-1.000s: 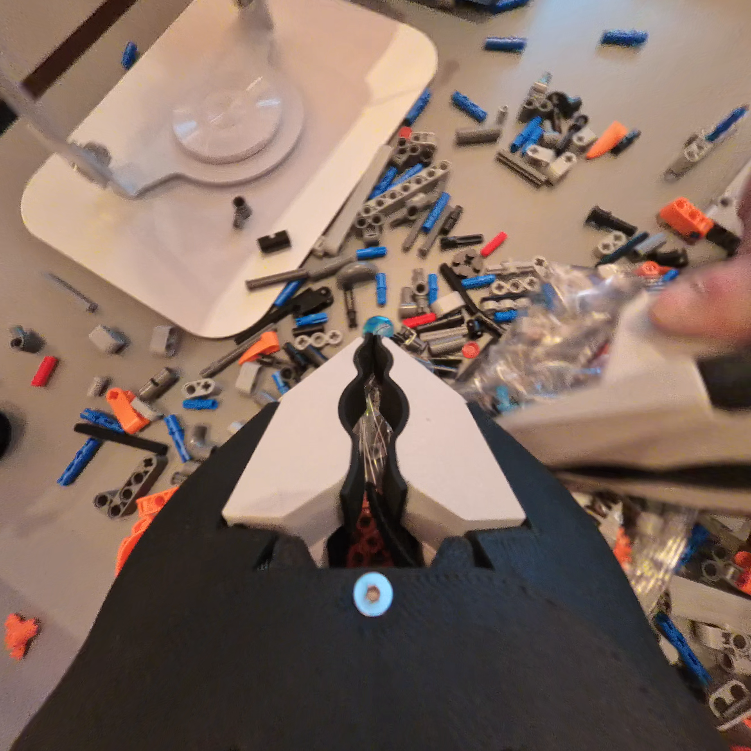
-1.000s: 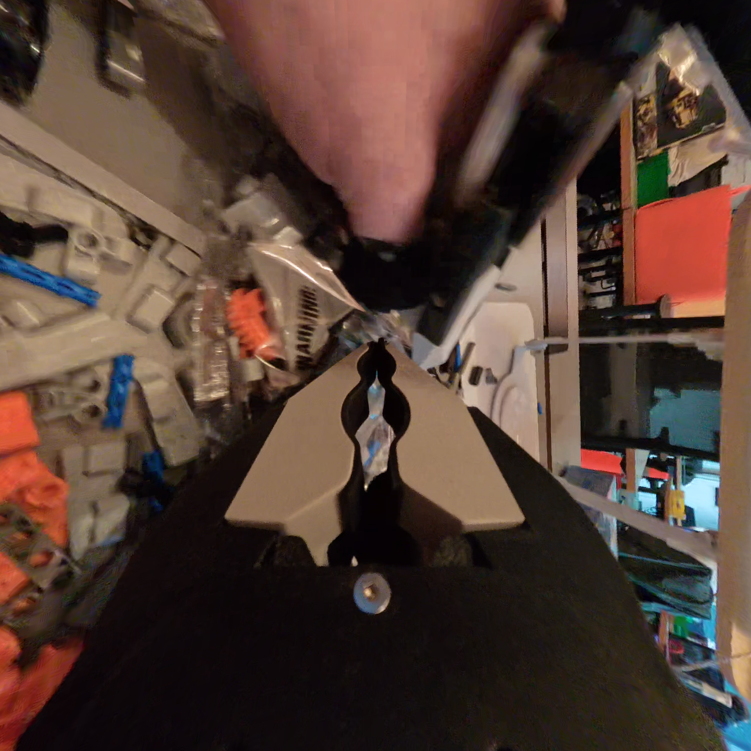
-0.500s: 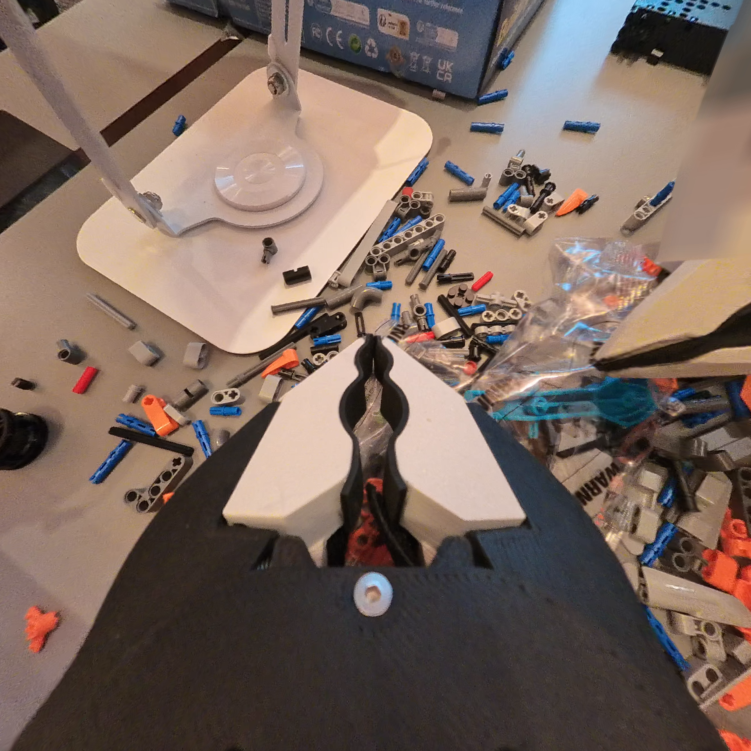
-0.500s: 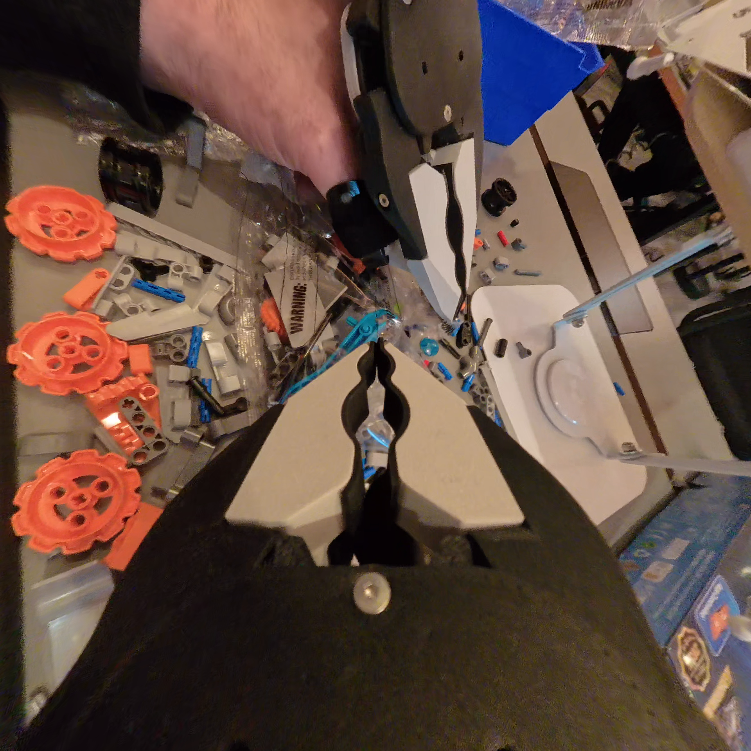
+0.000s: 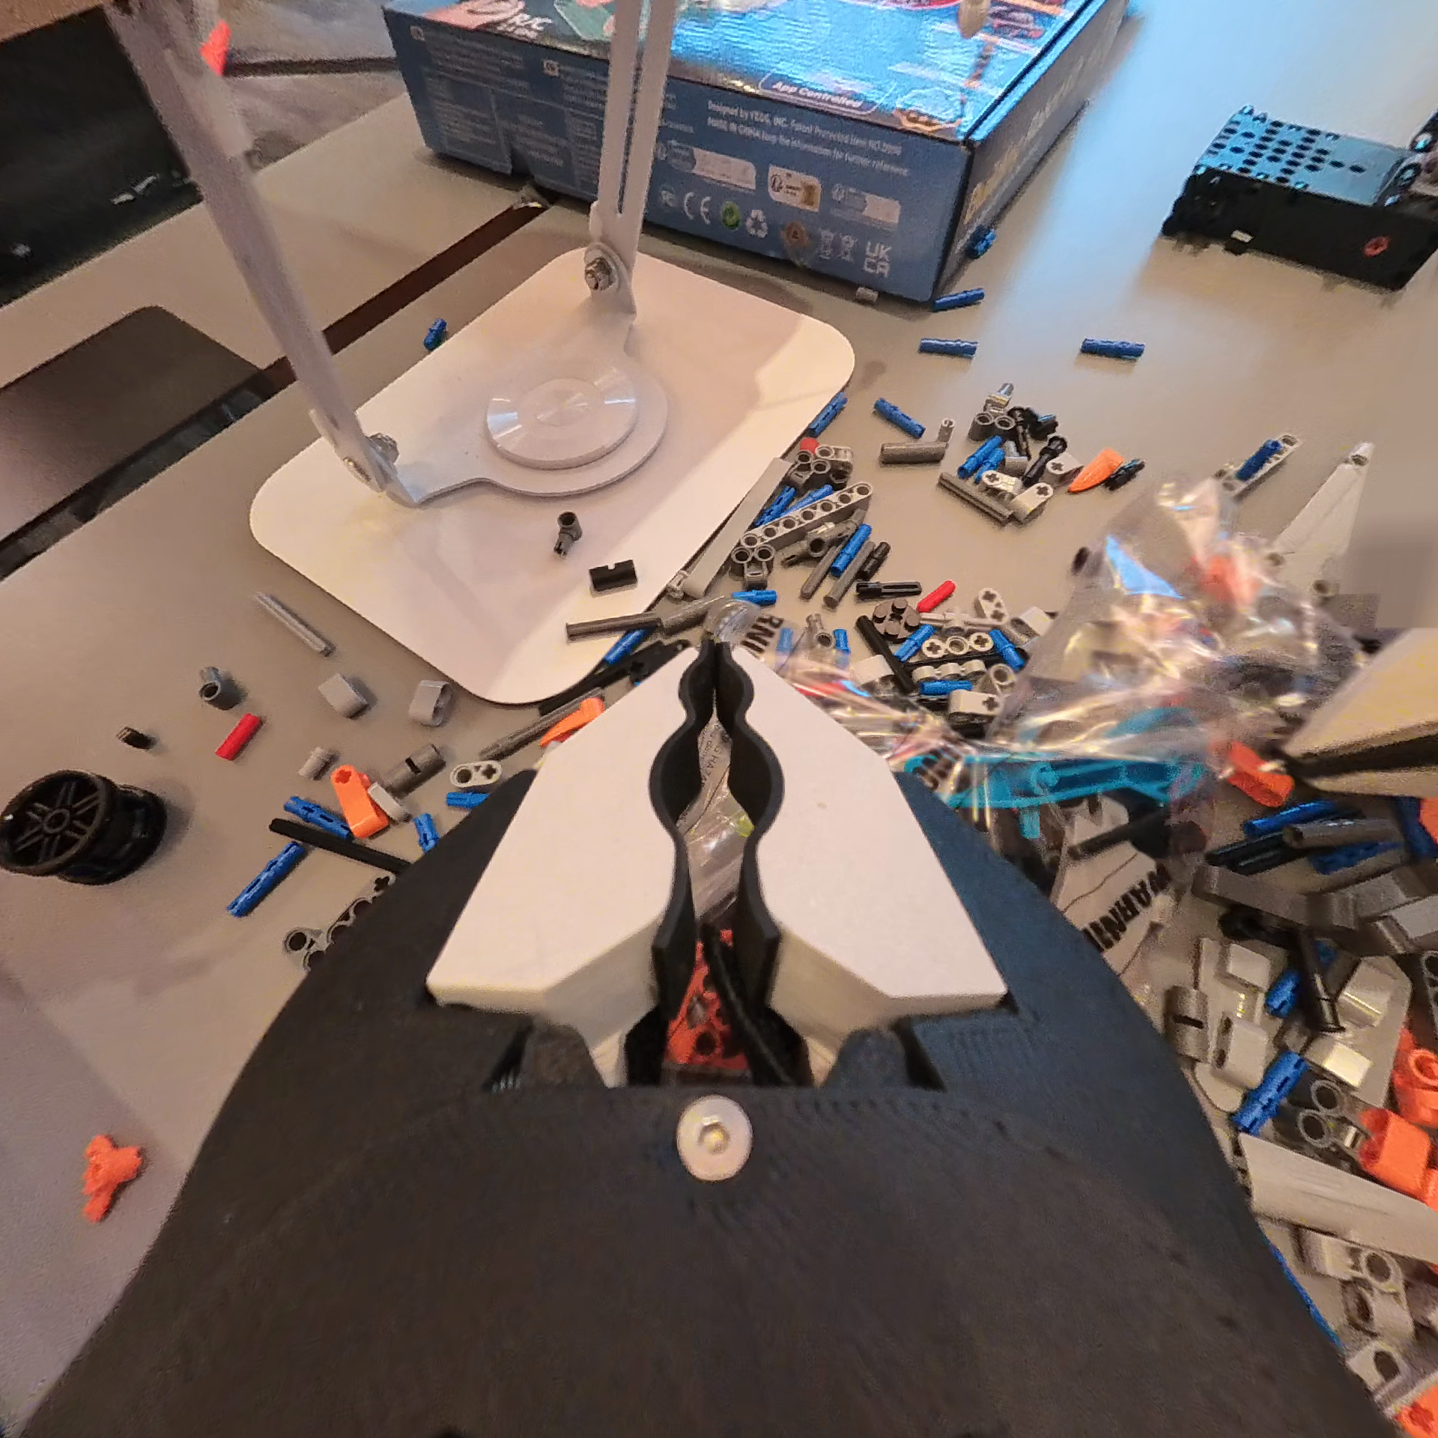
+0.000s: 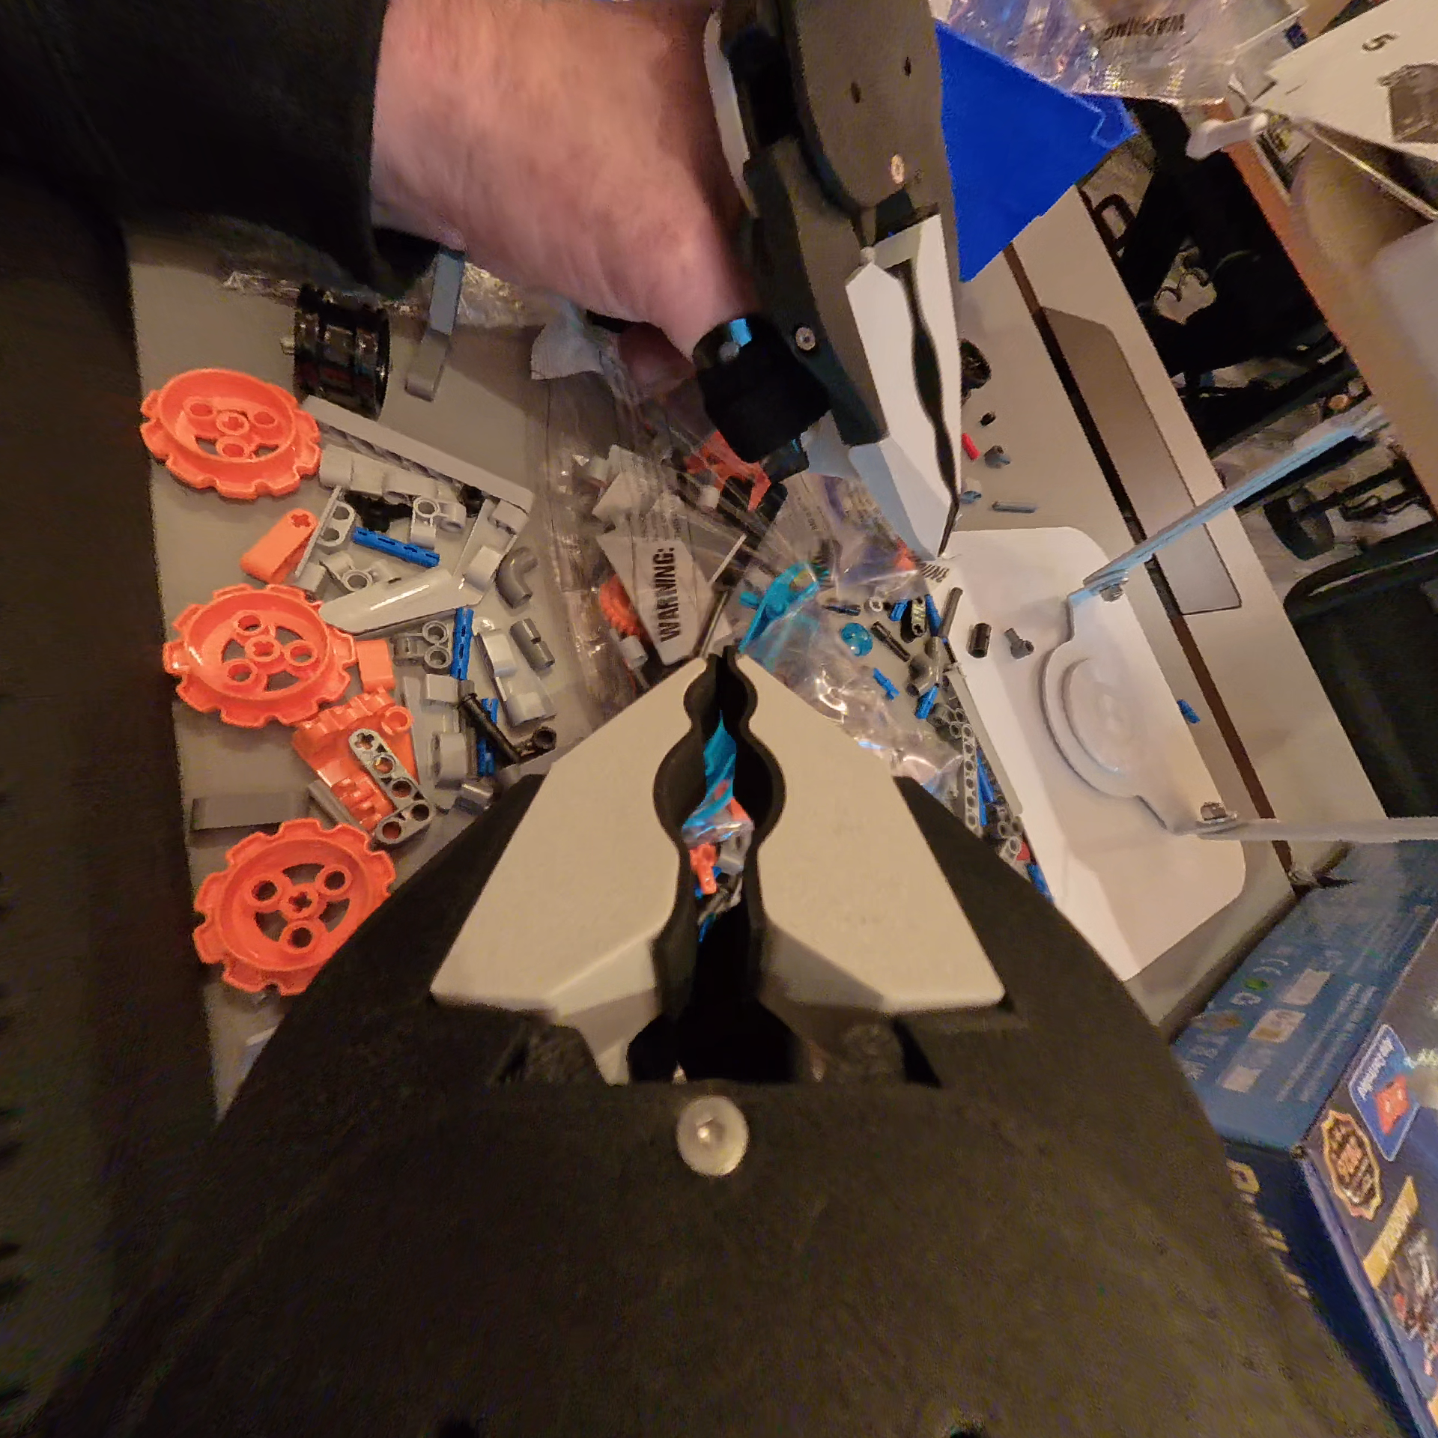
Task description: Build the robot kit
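My left gripper (image 5: 716, 657) is shut on the edge of a clear plastic bag (image 5: 1152, 646) that holds small building pieces, among them a teal part (image 5: 1066, 778). The bag stretches to the right, where my right gripper (image 5: 1288, 766) pinches its other side. In the right wrist view my right gripper (image 6: 720, 665) is shut on the same bag (image 6: 840, 677), with teal and orange bits between its fingers. The left gripper (image 6: 945, 537), held by a hand (image 6: 560, 156), points down at the bag's far edge. Both hold the bag just above the grey table.
Several loose blue, grey, black and orange pieces (image 5: 895, 560) litter the table. A white stand base (image 5: 545, 498) with metal arms lies ahead, with a blue box (image 5: 778, 156) and a black perforated block (image 5: 1307, 179) behind. A black wheel (image 5: 70, 825) sits left. Orange gear wheels (image 6: 257, 654) lie near me. One gripper's finger ends stand about 12 cm off the other's. The left tips stand about 20 cm off the black wheel (image 5: 70, 825).
Both grippers have drawn apart and lifted, keeping their hold on the bag, which now spreads between them. The left view has tilted up, so the blue box shows.
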Tool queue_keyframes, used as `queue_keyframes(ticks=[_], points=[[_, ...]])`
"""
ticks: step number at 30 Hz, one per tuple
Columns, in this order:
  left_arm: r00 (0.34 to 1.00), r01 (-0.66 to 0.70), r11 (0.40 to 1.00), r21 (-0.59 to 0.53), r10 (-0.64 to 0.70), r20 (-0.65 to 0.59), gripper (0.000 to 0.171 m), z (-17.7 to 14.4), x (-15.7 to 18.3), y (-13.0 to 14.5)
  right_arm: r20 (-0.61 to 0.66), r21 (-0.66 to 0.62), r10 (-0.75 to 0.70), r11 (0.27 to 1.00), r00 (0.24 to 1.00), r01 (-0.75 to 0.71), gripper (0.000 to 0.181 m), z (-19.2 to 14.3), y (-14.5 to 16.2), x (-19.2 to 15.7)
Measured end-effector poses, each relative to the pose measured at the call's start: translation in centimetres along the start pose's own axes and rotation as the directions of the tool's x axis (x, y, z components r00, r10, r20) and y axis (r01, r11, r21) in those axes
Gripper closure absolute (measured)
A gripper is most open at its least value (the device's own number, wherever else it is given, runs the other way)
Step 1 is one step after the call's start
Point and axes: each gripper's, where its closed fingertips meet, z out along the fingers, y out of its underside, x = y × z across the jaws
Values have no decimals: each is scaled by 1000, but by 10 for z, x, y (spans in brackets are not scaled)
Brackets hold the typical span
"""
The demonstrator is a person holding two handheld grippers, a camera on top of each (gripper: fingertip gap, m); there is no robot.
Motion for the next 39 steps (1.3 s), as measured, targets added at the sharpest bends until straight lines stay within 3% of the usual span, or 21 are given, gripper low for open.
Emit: queue_keyframes(ticks=[3, 8, 11, 13, 21, 27, 32, 36, 39], points=[[1000, -2, 999, 36, 3, -14, 171, -5, 2, -7, 15, 10, 21, 1000, 1000, -21, 181, -2, 1, -5], [997, -65, 992, 112, 69, -35, 171, -22, 10, -25, 68, 71, 183, 980, 981, -188, 181, -10, -7, 16], [990, -108, 974, 200, 123, -63, 171, -41, 22, -46, 114, 111, 247, 959, 962, -259, 164, -21, -21, 33], [982, -150, 964, 221, 171, -77, 171, -52, 31, -53, 160, 119, 259, 953, 952, -279, 162, -25, -28, 42], [975, -175, 950, 259, 204, -91, 171, -67, 41, -62, 345, 75, 154, 979, 926, -191, 174, -7, -44, 36], [972, -178, 945, 274, 212, -101, 171, -67, 44, -62, 274, -40, 202, 979, 940, -199, 170, 12, -26, 47], [970, -191, 941, 279, 225, -94, 171, -67, 46, -64, 327, -120, 249, 968, 912, -221, 170, 20, -15, 39], [967, -207, 937, 281, 240, -88, 171, -66, 49, -64, 355, -123, 262, 965, 897, -234, 173, 24, -16, 34], [965, -206, 930, 306, 244, -93, 171, -69, 51, -67, 364, -111, 340, 940, 867, -323, 174, 24, -22, 37]])
